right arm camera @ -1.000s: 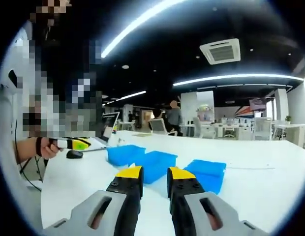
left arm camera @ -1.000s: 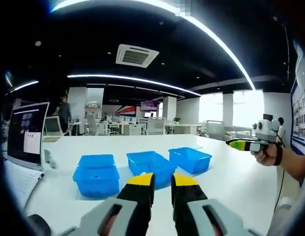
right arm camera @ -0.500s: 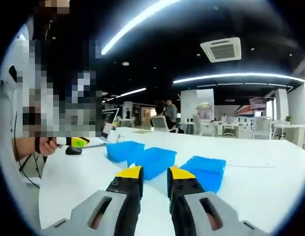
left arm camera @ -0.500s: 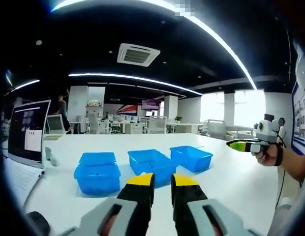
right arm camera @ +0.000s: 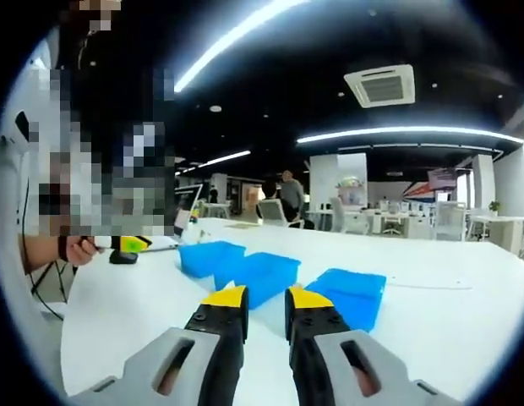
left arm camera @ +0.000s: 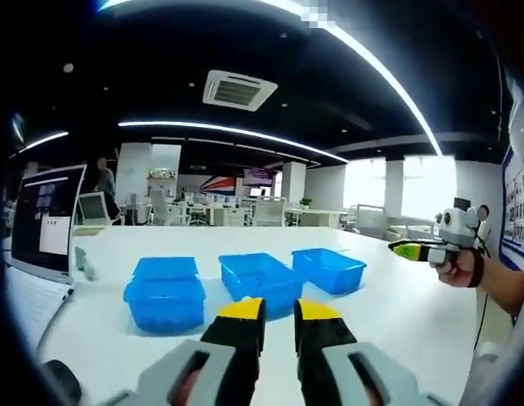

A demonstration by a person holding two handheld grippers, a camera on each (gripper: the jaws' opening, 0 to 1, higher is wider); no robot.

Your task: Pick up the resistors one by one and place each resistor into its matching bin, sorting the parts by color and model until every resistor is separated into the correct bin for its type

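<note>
Three blue bins stand in a row on the white table (left arm camera: 397,313): the left bin (left arm camera: 165,292), the middle bin (left arm camera: 262,279) and the right bin (left arm camera: 330,269). My left gripper (left arm camera: 279,311) rises just before the middle bin, its yellow-tipped jaws a narrow gap apart with nothing between them. The same bins (right arm camera: 245,275) lie ahead of my right gripper (right arm camera: 266,298), which is also slightly open and holds nothing. The right gripper (left arm camera: 414,248) enters the left gripper view from the right, held in a hand. The left gripper (right arm camera: 131,244) appears at the left of the right gripper view. The resistors are too small to make out.
An open laptop (left arm camera: 46,220) stands at the table's left end, with a dark mouse (right arm camera: 122,256) near it. Behind the table lies an office with desks, chairs and people (right arm camera: 287,194) standing far off.
Both views have shifted slightly, so the bins sit a little differently in the pictures. Neither gripper has taken hold of anything or changed its jaw gap.
</note>
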